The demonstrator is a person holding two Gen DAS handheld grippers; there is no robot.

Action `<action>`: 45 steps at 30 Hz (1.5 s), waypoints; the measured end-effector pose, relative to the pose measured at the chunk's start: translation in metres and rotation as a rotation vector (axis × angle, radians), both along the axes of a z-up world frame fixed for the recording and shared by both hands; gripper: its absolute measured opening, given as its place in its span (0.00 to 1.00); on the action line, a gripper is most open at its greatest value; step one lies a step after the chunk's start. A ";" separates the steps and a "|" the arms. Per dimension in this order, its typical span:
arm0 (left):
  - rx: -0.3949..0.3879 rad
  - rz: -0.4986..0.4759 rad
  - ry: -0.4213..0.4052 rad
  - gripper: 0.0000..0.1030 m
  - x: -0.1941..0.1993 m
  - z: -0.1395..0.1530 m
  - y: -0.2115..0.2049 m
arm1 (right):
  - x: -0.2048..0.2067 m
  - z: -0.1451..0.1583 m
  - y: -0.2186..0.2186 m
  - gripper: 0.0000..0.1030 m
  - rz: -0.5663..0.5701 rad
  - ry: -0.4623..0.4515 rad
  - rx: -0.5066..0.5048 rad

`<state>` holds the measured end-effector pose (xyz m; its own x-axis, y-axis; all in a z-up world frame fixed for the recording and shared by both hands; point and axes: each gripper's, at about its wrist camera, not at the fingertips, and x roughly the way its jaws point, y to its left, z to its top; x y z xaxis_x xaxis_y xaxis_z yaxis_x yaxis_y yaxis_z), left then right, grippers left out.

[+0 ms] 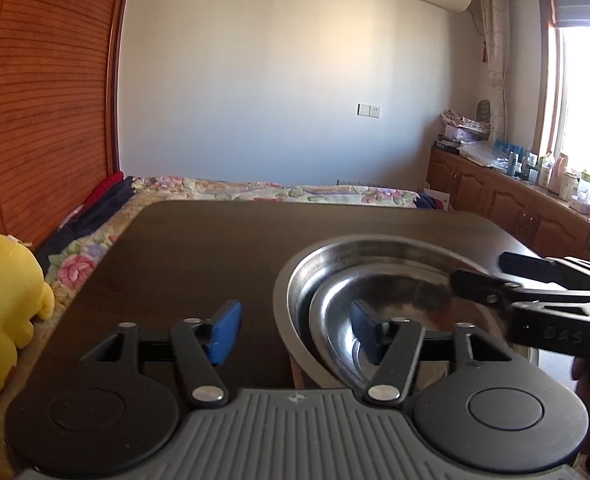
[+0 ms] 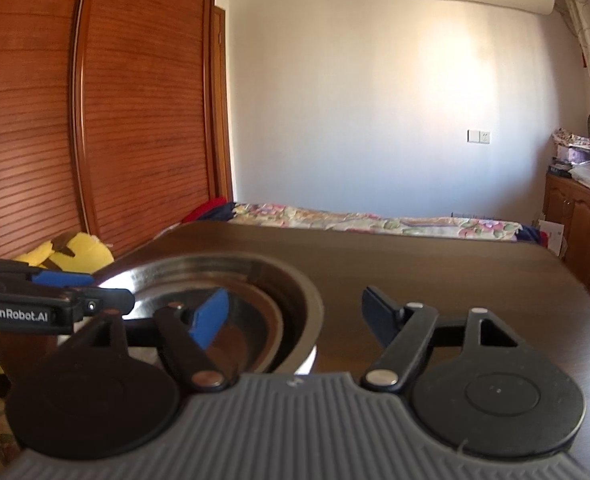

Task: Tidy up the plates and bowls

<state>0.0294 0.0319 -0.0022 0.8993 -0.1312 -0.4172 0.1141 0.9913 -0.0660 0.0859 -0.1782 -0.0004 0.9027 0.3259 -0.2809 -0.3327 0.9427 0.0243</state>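
Two steel bowls (image 1: 375,292) sit nested on the bench (image 1: 199,248), saving space; left gripper (image 1: 295,332) and right gripper (image 2: 295,316) fingers gape wide, empty, flanking the rim.

left tongs (image 1: 295,330): black linkage arms, silver rivets, blue pads, ribbed grey base | right tongs (image 2: 295,320): showing matching build | "GenRobot.AI" lettering in white
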 end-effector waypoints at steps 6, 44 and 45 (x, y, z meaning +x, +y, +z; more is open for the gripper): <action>0.016 0.007 -0.040 0.90 -0.008 0.013 -0.002 | -0.012 0.018 -0.012 0.84 -0.026 -0.045 -0.007; 0.115 0.034 -0.045 1.00 -0.058 0.035 -0.054 | -0.058 0.028 -0.051 1.00 -0.228 -0.045 0.015; 0.116 0.034 -0.044 1.00 -0.059 0.035 -0.054 | -0.059 0.028 -0.051 1.00 -0.229 -0.045 0.015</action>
<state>-0.0297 -0.0218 0.0331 0.9204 -0.0531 -0.3875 0.0800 0.9953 0.0537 0.0272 -0.2288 0.0271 0.9650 0.1153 -0.2354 -0.1117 0.9933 0.0286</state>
